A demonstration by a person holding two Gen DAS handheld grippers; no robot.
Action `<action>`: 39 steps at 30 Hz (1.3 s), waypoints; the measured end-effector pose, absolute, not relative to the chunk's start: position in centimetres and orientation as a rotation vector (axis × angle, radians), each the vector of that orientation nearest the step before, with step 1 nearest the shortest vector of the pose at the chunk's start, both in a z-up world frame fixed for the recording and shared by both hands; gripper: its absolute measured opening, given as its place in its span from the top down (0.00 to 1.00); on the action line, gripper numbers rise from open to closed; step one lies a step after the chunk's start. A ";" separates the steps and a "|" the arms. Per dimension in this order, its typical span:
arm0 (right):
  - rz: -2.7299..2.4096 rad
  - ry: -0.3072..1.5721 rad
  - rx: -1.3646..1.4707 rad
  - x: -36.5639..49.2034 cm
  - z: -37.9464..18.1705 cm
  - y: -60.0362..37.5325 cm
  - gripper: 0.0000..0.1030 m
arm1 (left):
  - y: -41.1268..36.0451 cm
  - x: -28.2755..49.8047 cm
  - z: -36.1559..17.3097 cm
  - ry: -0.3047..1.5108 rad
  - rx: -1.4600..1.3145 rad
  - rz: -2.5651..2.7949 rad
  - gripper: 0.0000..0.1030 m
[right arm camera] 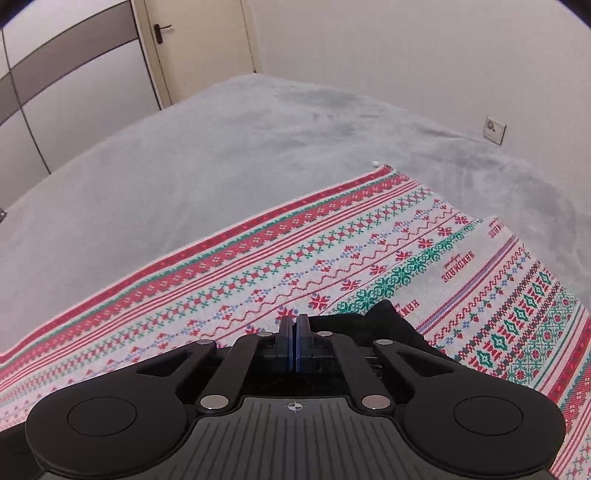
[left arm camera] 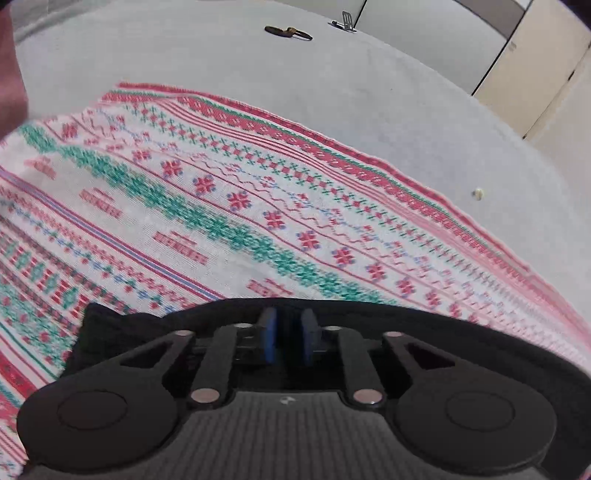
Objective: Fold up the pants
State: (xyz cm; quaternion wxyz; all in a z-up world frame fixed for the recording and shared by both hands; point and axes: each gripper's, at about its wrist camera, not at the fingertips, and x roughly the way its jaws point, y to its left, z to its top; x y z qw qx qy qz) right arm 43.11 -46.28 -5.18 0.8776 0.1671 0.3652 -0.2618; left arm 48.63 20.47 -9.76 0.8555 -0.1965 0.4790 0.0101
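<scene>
The black pants [left arm camera: 99,332] lie bunched on a knit-patterned red, green and white cloth [left arm camera: 221,184] under the near edge of both views. In the left wrist view, dark fabric arcs around my left gripper [left arm camera: 288,317]; its blue pads [left arm camera: 269,334] stand a little apart with black cloth pinched between them. In the right wrist view, my right gripper [right arm camera: 294,319] has its pads pressed flat together, and nothing shows between them. A fold of the pants [right arm camera: 388,325] rises just right of those pads, over the patterned cloth [right arm camera: 258,266]. Most of the pants are hidden beneath the grippers' bodies.
The cloth is spread on a grey plush bed cover [left arm camera: 369,92] [right arm camera: 184,166]. A dark ringed item [left arm camera: 288,32] and a metal piece [left arm camera: 345,20] lie at the far side. A small white bit [left arm camera: 478,192] lies by the cloth's edge. A wardrobe [left arm camera: 535,66], a door [right arm camera: 199,44] and a wall socket [right arm camera: 494,130] stand beyond.
</scene>
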 end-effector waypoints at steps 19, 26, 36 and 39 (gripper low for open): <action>-0.532 0.682 0.253 43.5 -2.2 -45.7 1.00 | 20.3 48.3 -7.1 0.846 -0.322 0.106 0.93; -0.555 0.742 0.145 44.1 -3.6 -44.1 1.00 | 20.6 46.7 -4.1 0.791 -0.323 0.079 0.93; -0.295 0.405 0.314 24.7 11.4 -44.5 1.00 | 23.7 27.3 3.1 0.690 -0.314 -0.089 0.92; -0.293 0.515 0.379 16.7 7.0 -46.5 1.00 | 23.8 21.5 -1.3 0.881 -0.300 -0.095 0.92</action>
